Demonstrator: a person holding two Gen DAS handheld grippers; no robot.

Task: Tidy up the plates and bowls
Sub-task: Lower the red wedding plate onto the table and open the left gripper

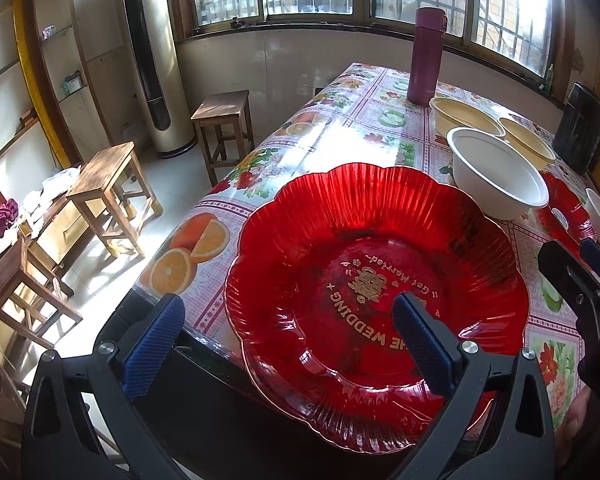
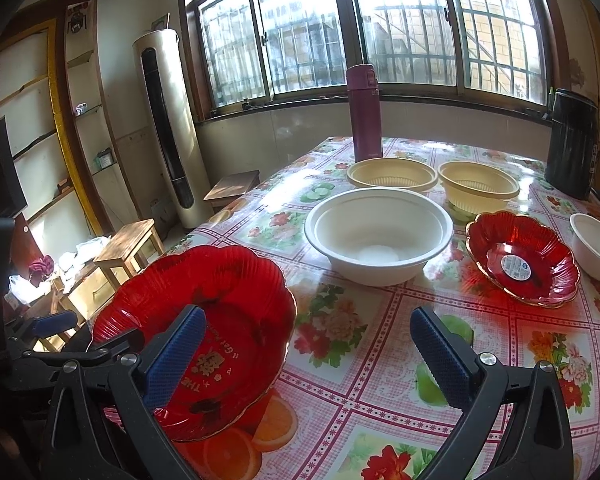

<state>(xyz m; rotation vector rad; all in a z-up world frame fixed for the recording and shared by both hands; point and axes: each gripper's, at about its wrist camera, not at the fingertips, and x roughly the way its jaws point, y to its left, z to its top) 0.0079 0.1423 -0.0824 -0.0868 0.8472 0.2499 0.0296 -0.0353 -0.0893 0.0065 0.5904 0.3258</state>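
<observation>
The left tongs (image 1: 286, 344) are being held wide apart and released over the near rim of the large red plate (image 1: 374, 296), one pad (image 1: 424, 344) above its inside, the other pad beyond the worktop (image 1: 340, 120) edge. The plate (gold lettering in its centre) is lying at the near left corner of the worktop. The right tongs (image 2: 308, 356) are also being held released, low over the flowered cloth, just right of the plate. Farther back, a white bowl (image 2: 378, 236), two yellow bowls (image 2: 392, 174) and a small red plate (image 2: 522, 258) are being shown.

left tool (image 1: 288, 344) – fingers spread wide | right tool (image 2: 308, 356) – fingers spread wide, level
</observation>
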